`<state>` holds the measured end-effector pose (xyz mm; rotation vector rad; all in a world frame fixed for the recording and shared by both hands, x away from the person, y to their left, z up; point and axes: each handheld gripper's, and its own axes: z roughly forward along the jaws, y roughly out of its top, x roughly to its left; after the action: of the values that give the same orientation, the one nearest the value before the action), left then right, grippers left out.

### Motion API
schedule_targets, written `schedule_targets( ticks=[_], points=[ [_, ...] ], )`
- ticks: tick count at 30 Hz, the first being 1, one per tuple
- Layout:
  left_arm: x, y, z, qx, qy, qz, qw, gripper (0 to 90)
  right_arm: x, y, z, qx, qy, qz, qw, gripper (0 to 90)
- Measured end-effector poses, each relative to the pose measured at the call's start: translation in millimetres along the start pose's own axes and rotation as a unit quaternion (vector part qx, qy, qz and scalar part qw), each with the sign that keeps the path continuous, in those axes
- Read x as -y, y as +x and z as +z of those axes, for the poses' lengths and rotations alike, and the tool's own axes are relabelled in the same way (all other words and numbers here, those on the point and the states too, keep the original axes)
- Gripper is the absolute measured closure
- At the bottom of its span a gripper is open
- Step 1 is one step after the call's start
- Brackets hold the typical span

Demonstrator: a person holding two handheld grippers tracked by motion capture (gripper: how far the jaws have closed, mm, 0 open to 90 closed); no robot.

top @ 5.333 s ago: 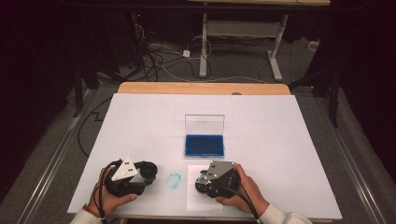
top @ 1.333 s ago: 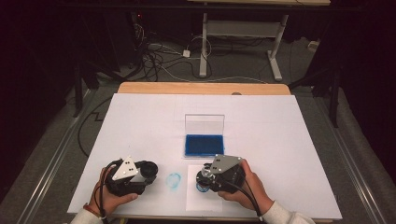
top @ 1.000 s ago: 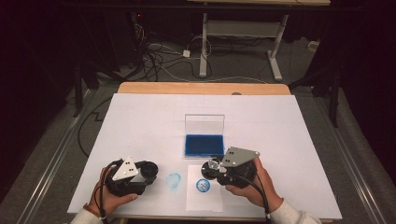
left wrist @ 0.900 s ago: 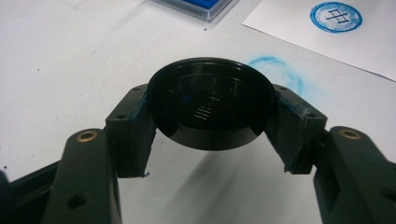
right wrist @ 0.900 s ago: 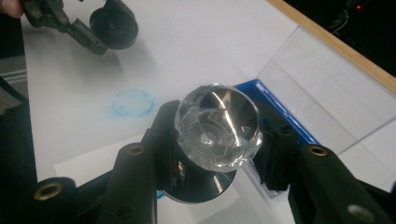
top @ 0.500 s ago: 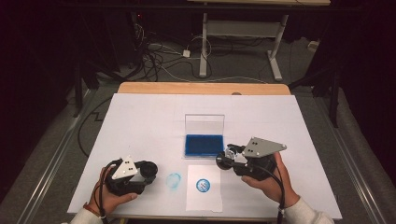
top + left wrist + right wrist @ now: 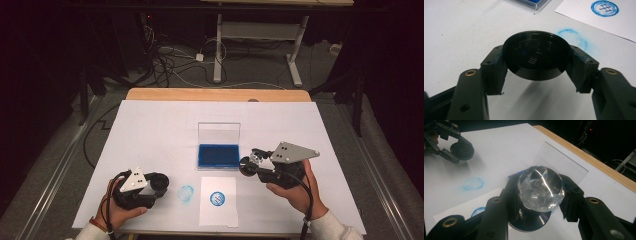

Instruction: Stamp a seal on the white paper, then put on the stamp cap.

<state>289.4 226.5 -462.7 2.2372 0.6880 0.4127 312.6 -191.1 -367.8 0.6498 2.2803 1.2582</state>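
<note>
Right gripper, high view: clamped on the stamp, a clear faceted knob on a round base, held above the tabletop just beside the near right corner of the blue ink pad, whose clear lid stands upright behind it. The stamped paper, bearing a round blue print, lies below and to the left of this gripper; a blue smudge ring sits on the bare tabletop between the paper and the left gripper, which pinches a black cap low over the near left area. Risk, as judged: a wet stamp face could brush the white surface or the paper and leave a second mark; a sweep toward the pad could knock the upright lid. Open room: wide white surface to the right and beyond the pad; the near edge lies close under both hands. Left gripper view: left gripper closed on the black cap, jaws gripping its rim at both sides; smudge ring just ahead, paper corner and print farther ahead to the right. A forward drift would smear the ring. Right gripper view: right gripper pinching the stamp by its knob, pad beneath and behind it; a smooth faceted knob may slip or twist in the grip. Wooden tabletop edge well beyond.
</note>
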Motion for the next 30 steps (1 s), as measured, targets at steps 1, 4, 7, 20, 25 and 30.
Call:
schedule_targets(
  ticks=[1, 4, 7, 20, 25, 30],
  points=[
    [-0.2, 0.1, 0.4, 0.001, 0.001, 0.001, 1.0000, 36.7, -0.2, -0.9, -1.1, 0.001, -0.002, 0.002, 1.0000, 57.2],
    [-0.7, 0.9, 0.6, 0.001, 0.000, 0.000, 1.0000, 36.7, -0.5, -2.8, -3.4, 0.003, -0.005, 0.004, 1.0000, 57.3],
    [0.5, 0.6, 0.7, 0.000, 0.003, 0.000, 1.0000, 36.7, -0.8, -4.2, -3.4, 0.004, -0.006, 0.005, 1.0000, 57.2],
    [-3.5, -3.8, 2.2, -0.004, 0.011, 0.012, 0.9999, 36.7, -2.9, -6.9, -5.0, 0.009, -0.018, 0.007, 0.9998, 57.3],
    [-8.3, -6.3, 2.8, -0.003, 0.005, 0.015, 0.9999, 36.7, -6.3, -8.7, -5.1, 0.009, -0.026, 0.010, 0.9996, 57.2],
    [-15.6, -6.3, 6.5, 0.000, 0.000, 0.017, 0.9999, 36.7, -12.0, -8.7, -4.5, 0.003, -0.038, 0.010, 0.9992, 57.3]
  ],
)
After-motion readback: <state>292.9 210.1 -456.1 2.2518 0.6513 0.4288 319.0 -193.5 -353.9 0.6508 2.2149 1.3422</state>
